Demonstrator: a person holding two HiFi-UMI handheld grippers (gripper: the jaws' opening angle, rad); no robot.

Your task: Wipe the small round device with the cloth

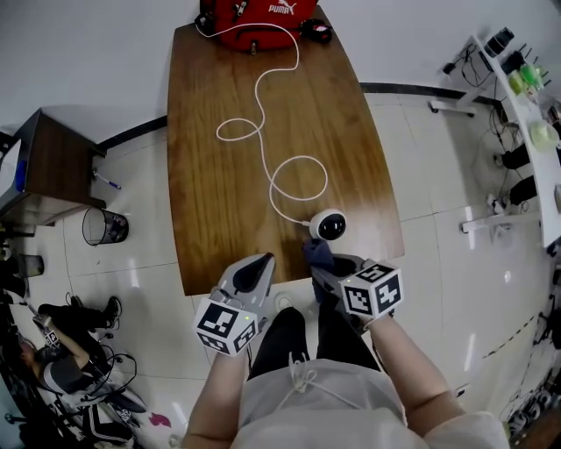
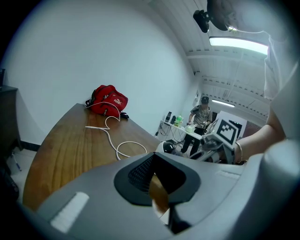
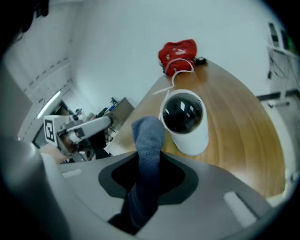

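Note:
The small round device (image 1: 329, 226), a white cylinder with a glossy black face, stands near the front edge of the wooden table (image 1: 228, 175). In the right gripper view the device (image 3: 183, 119) is close ahead. My right gripper (image 1: 323, 263) is shut on a blue-grey cloth (image 3: 149, 136), whose top end sticks up just left of the device, close to it or touching. My left gripper (image 1: 260, 263) hovers at the table's front edge, left of the device, shut with nothing in it. From the left gripper view the device (image 2: 166, 147) shows past the shut jaws.
A white cable (image 1: 263, 105) loops from the device back across the table to a red bag (image 1: 254, 17) at the far end. A dark side table (image 1: 48, 167) and a mesh bin (image 1: 105, 226) stand on the floor at left. A white shelf (image 1: 526, 105) is at right.

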